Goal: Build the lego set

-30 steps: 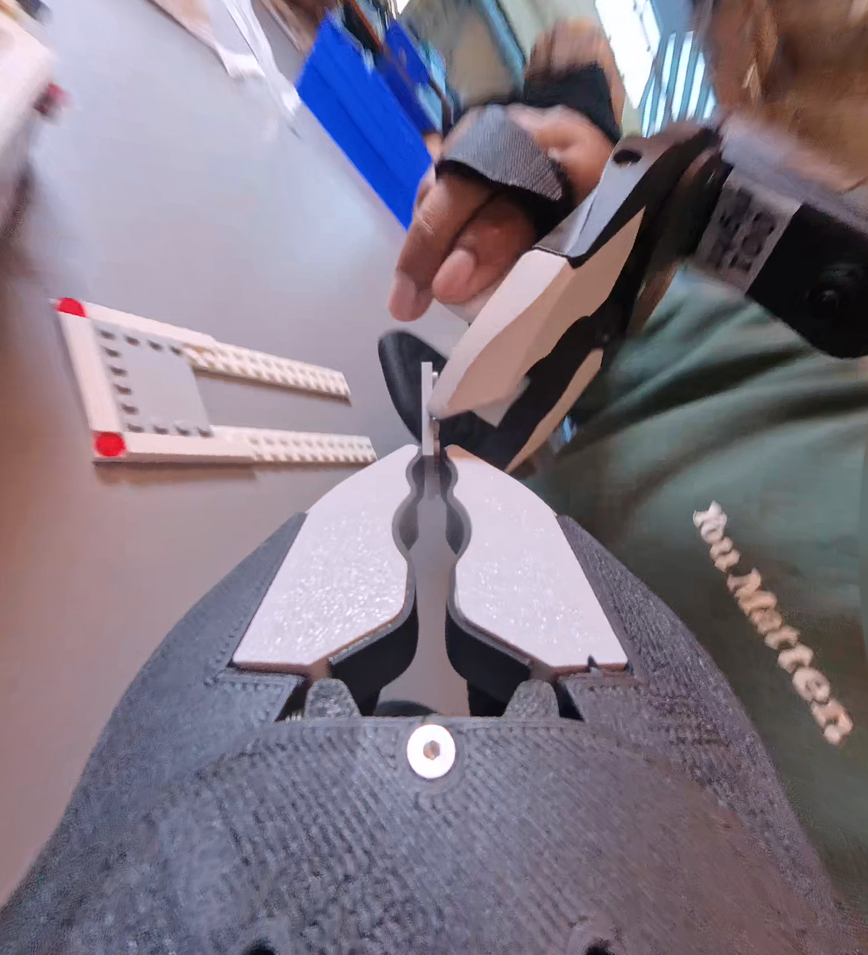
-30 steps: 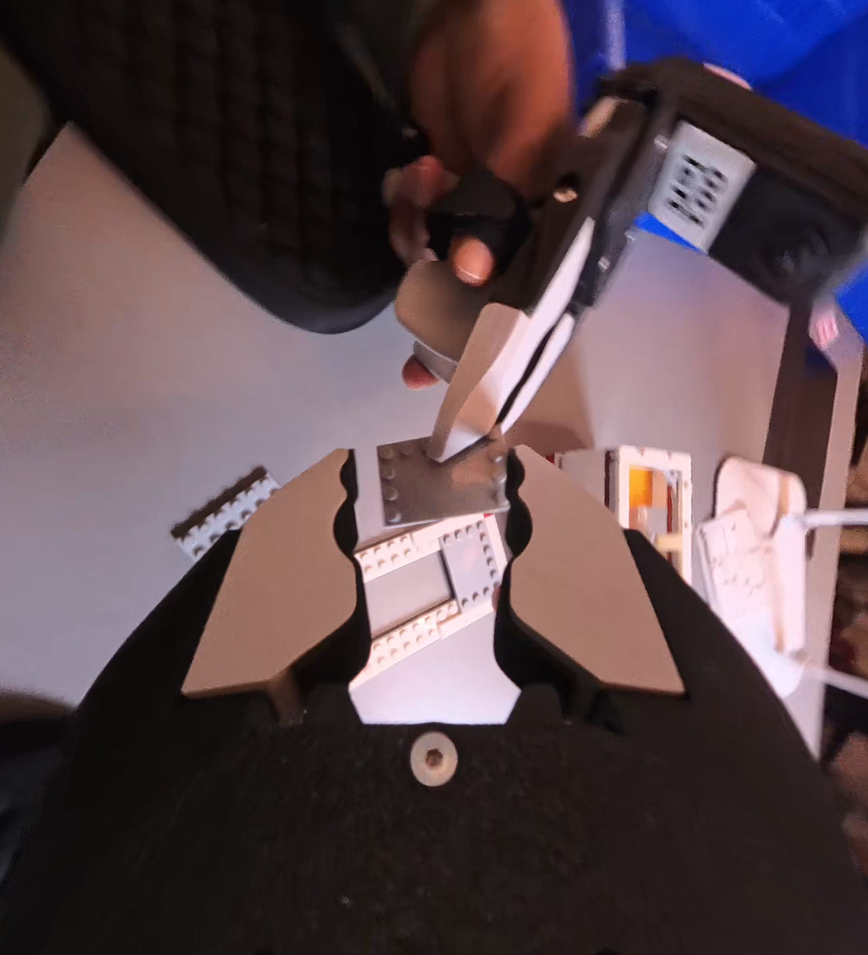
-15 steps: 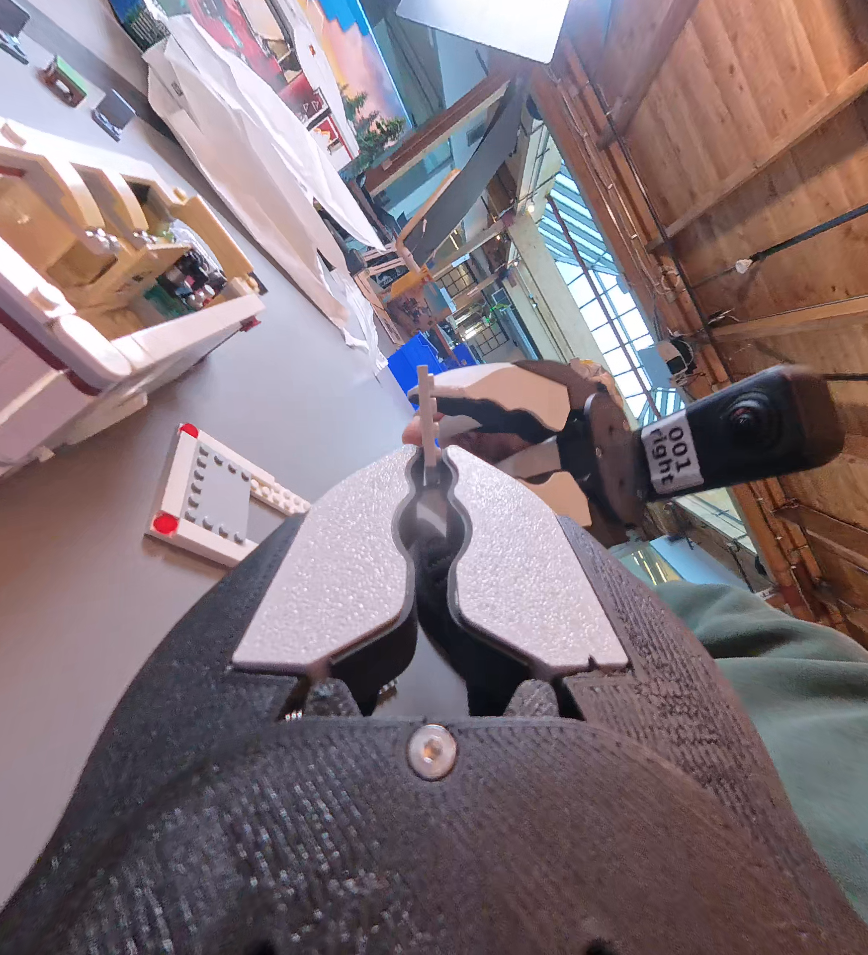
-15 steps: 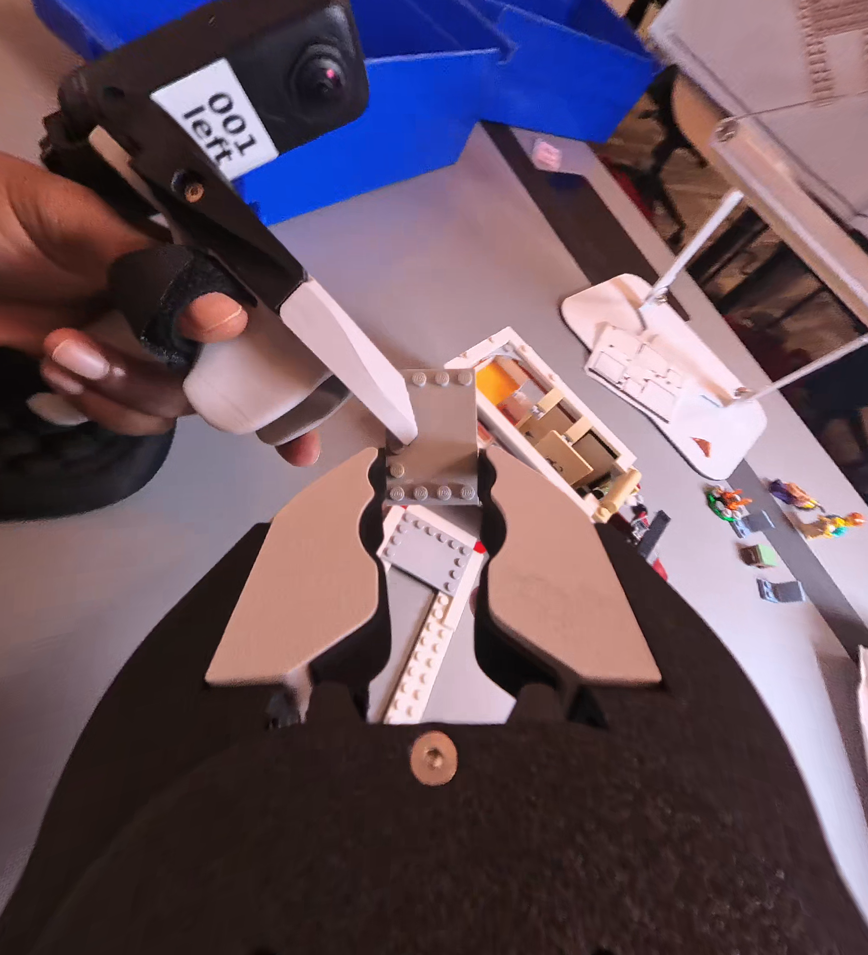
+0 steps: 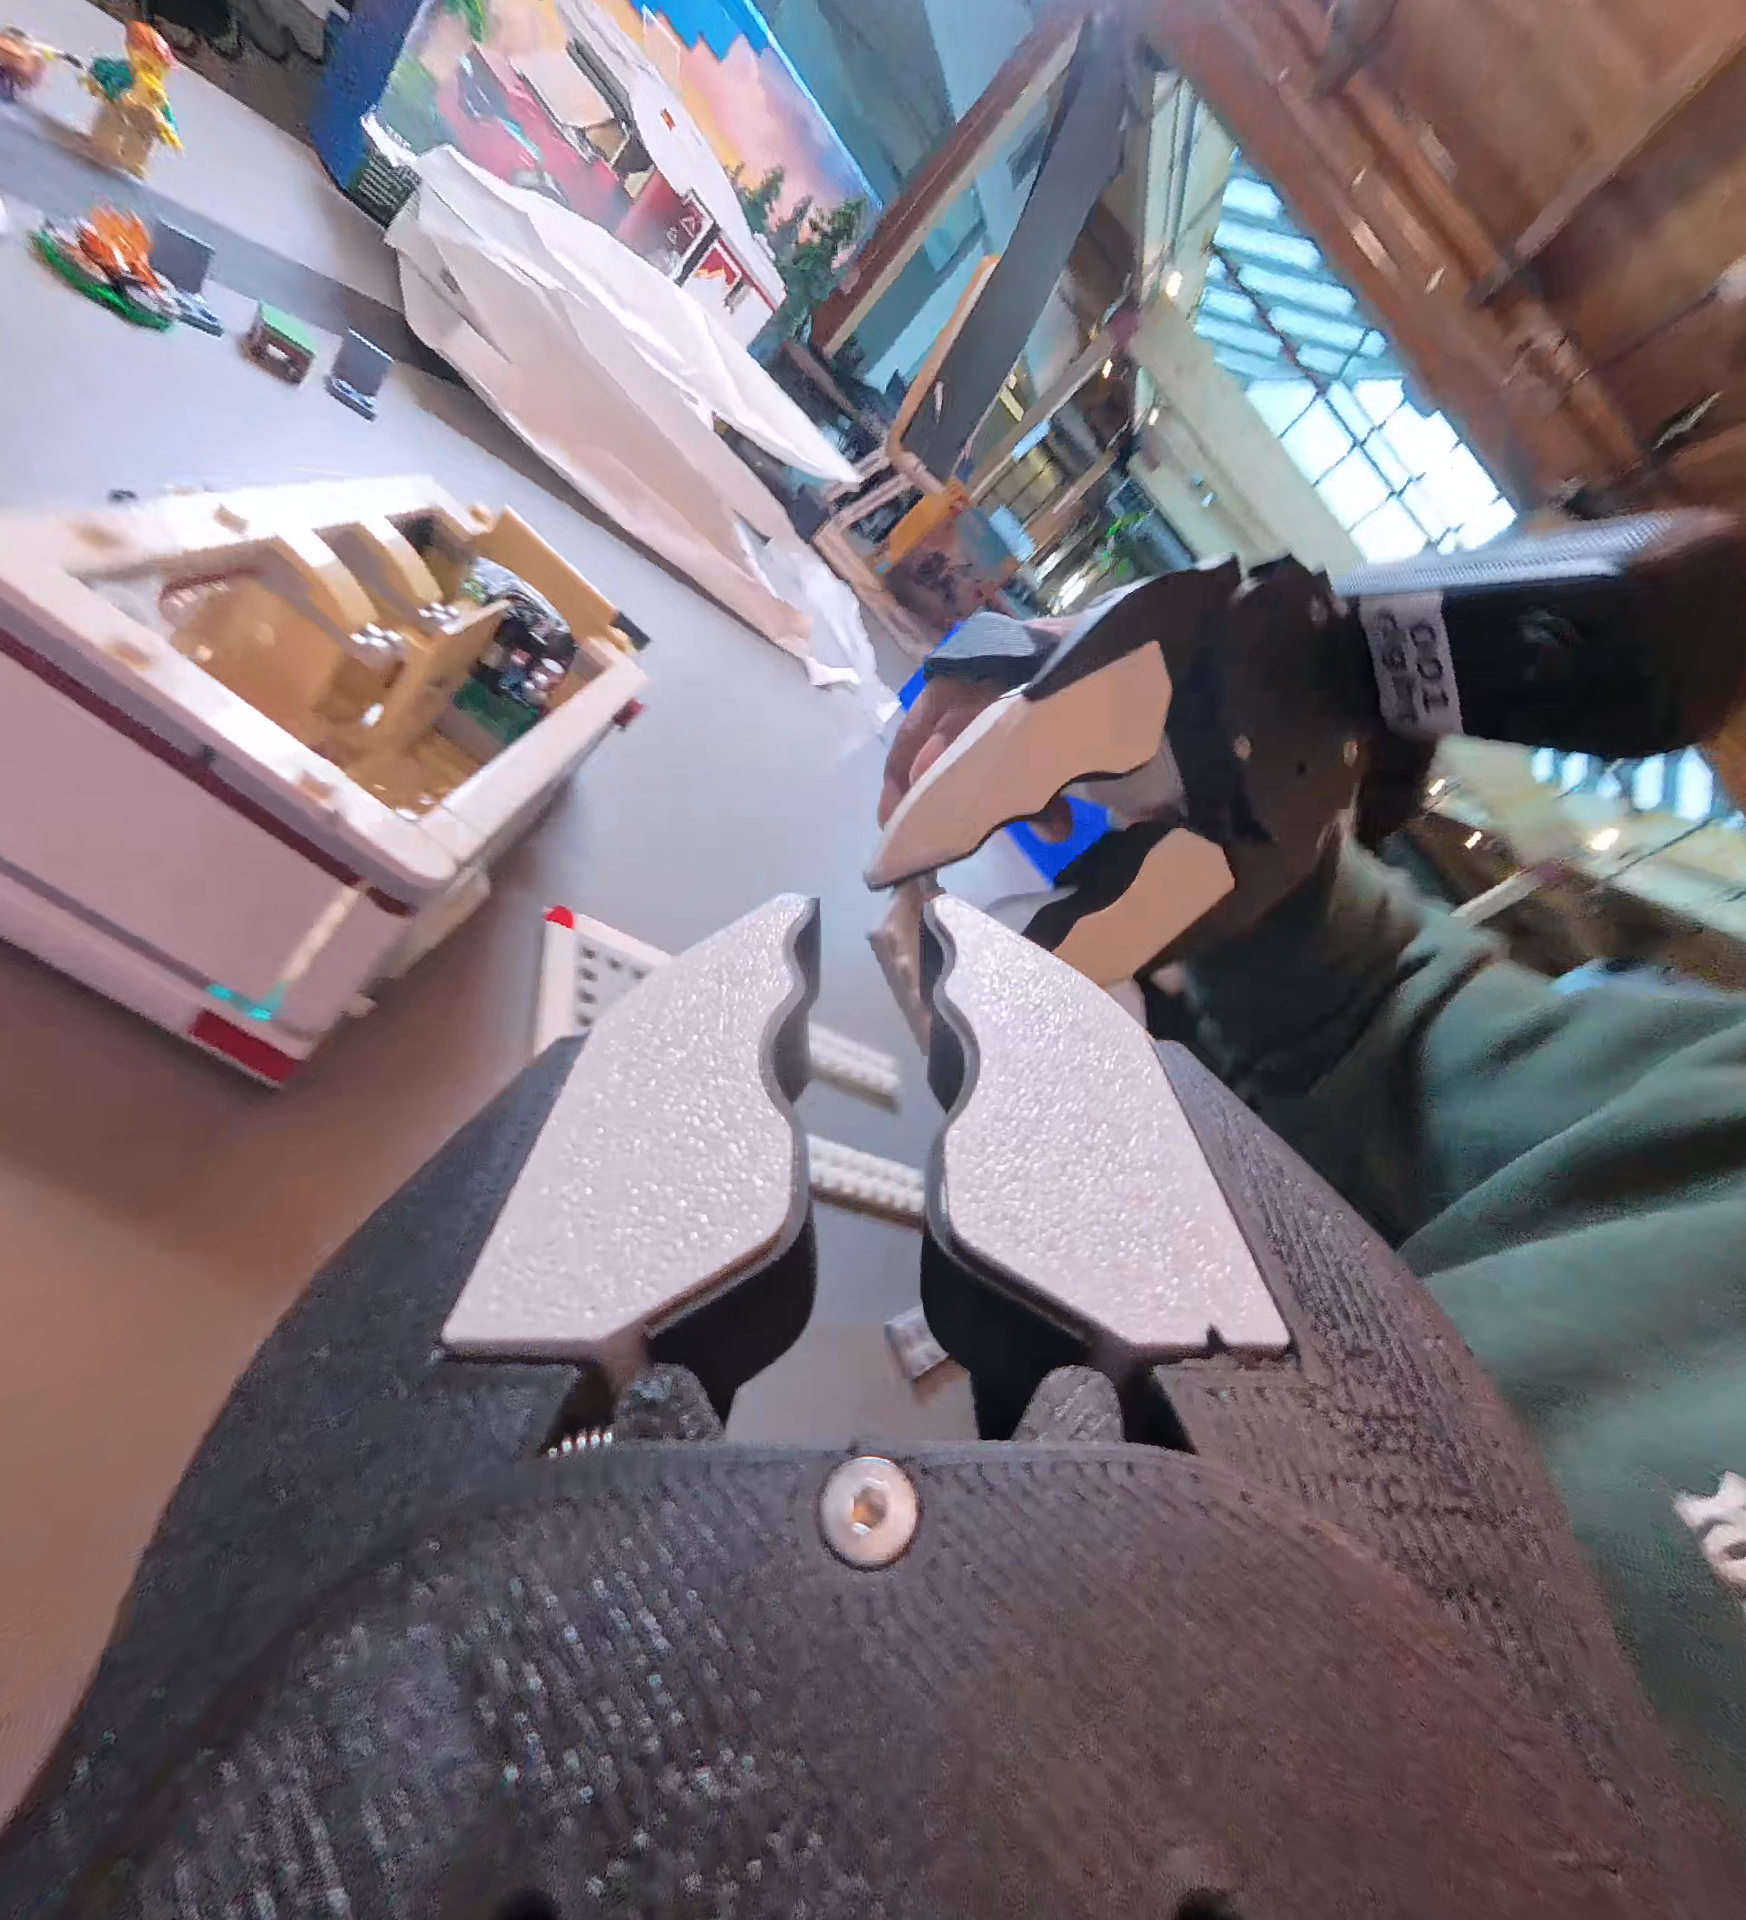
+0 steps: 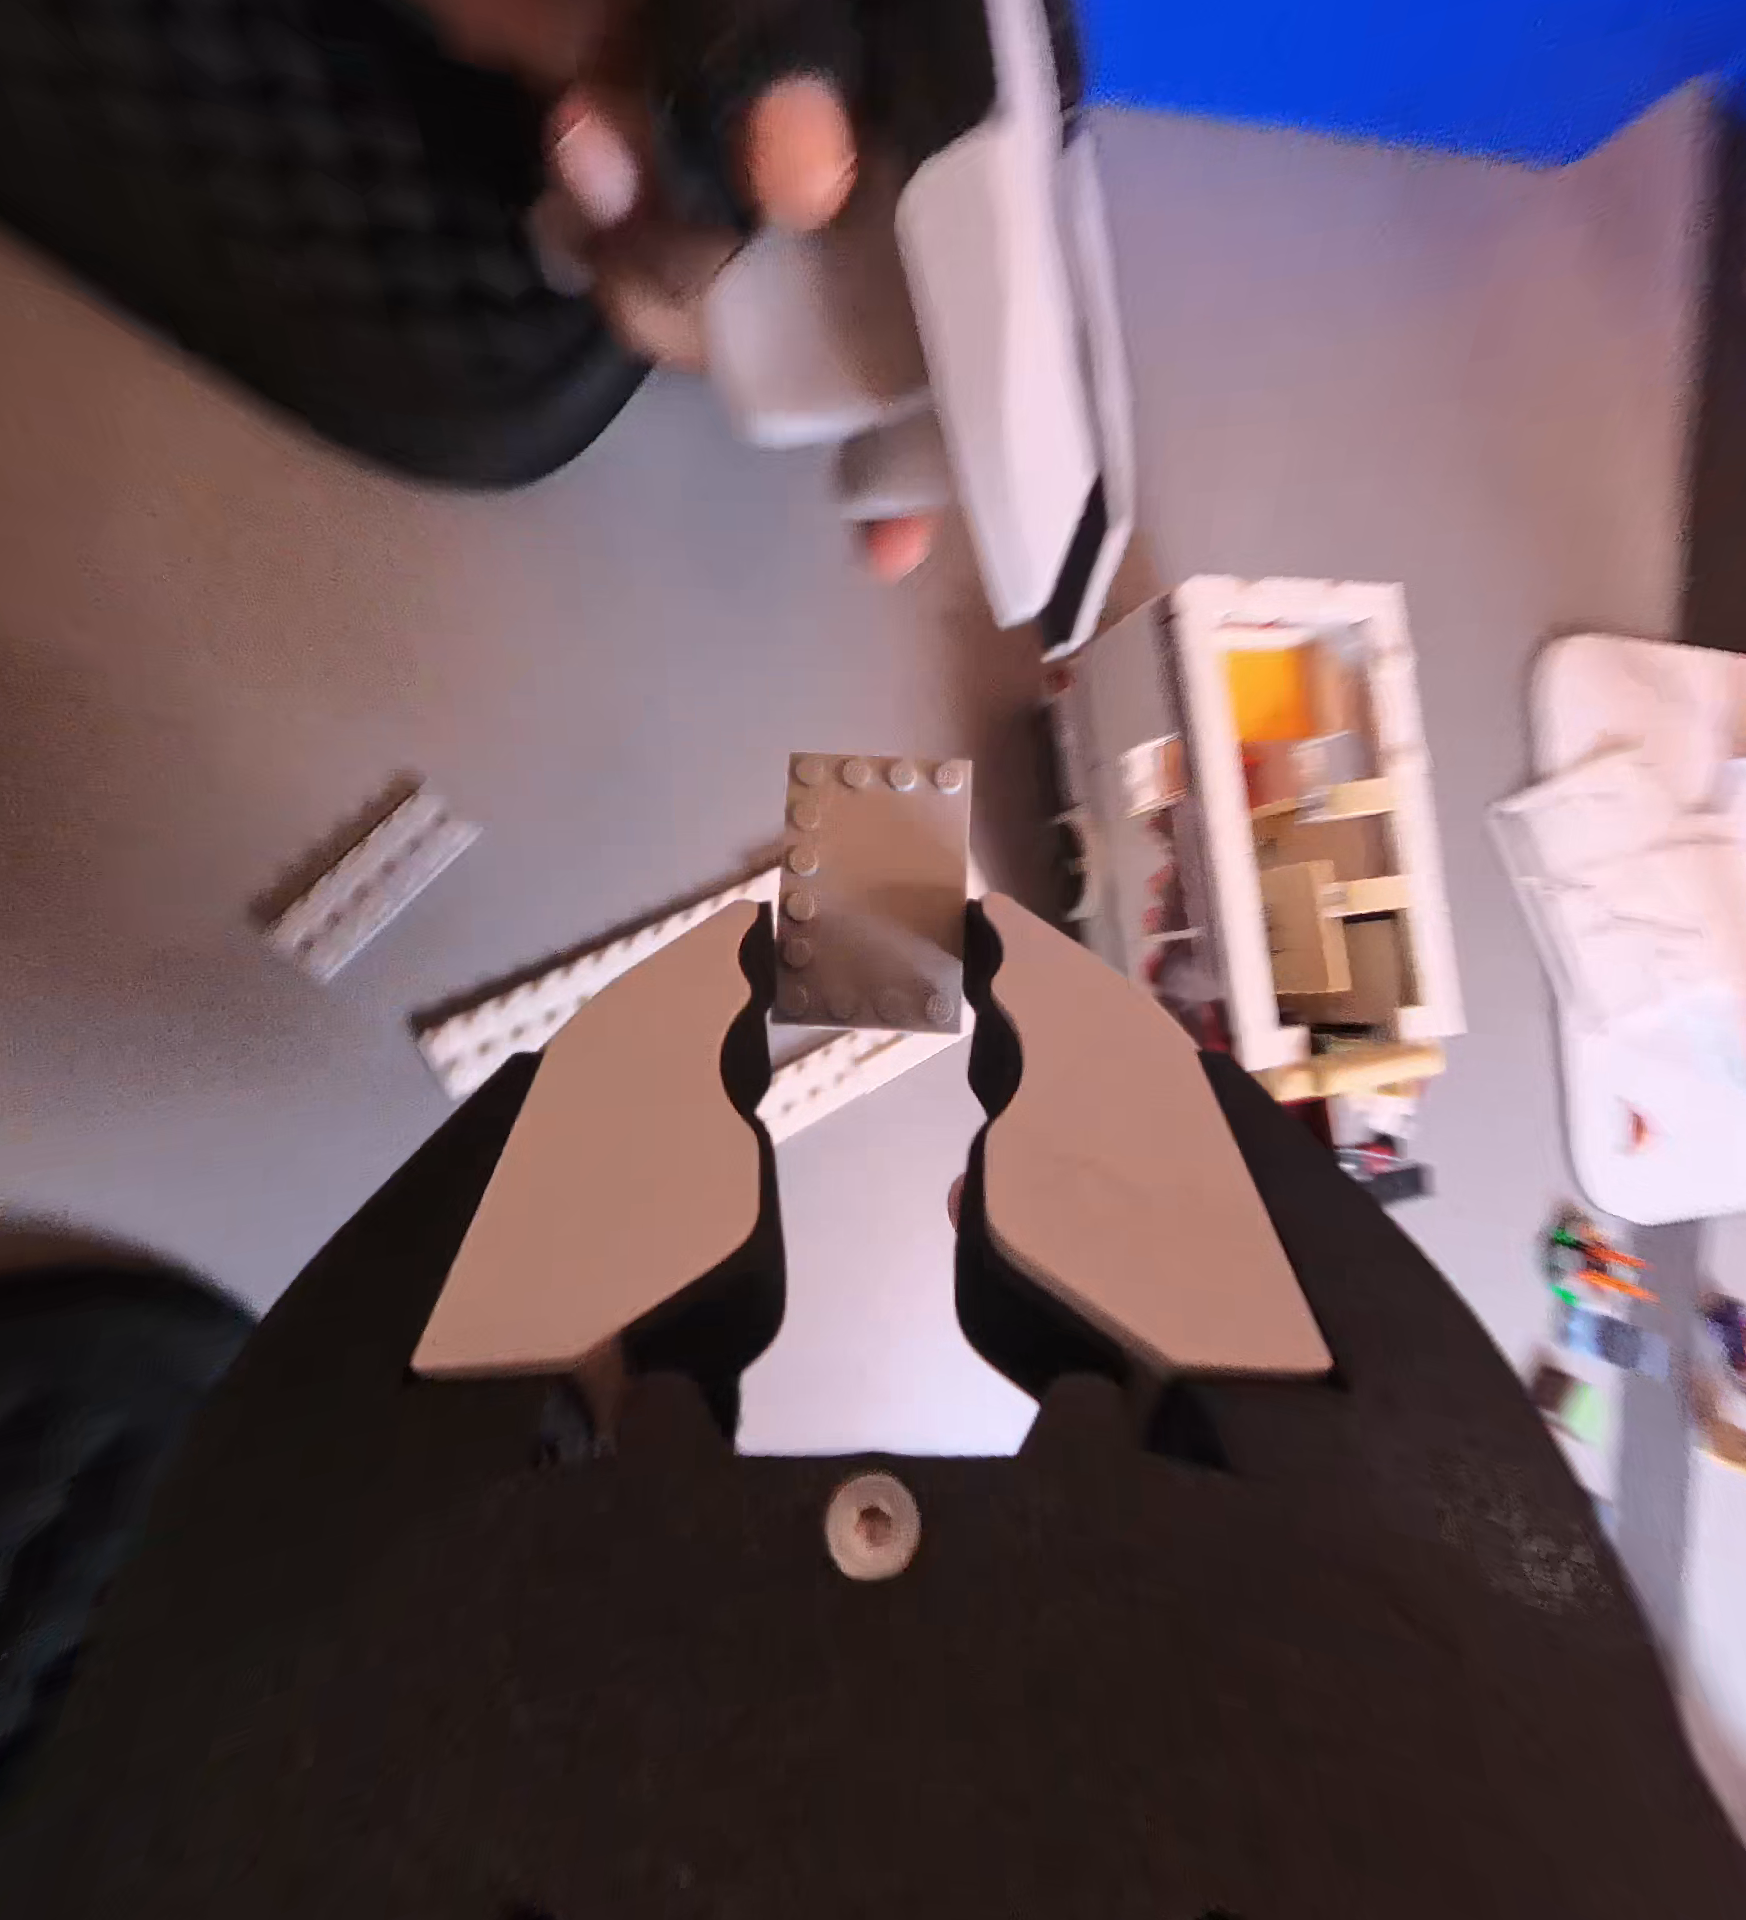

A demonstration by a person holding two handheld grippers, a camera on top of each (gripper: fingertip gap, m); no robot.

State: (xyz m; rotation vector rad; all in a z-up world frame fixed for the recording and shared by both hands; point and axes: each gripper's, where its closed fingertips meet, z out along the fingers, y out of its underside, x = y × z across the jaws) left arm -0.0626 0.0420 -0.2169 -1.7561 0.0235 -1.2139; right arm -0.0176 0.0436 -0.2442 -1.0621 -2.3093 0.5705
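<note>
While gripped flat, grey studded plate (image 6: pixel 874 894) in right claw (image 6: pixel 869 925), long axis forward

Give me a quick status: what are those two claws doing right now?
Right gripper clamps a grey studded plate by its side edges. Left gripper open, empty. White strips and open toy camper on the table below.

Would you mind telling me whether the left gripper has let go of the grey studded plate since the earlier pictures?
Yes. The left gripper has opened off the grey studded plate; the right gripper clamps it above the white plates.

Left tool (image 5: pixel 869 920) parted, right tool (image 6: pixel 869 920) clamped
</note>
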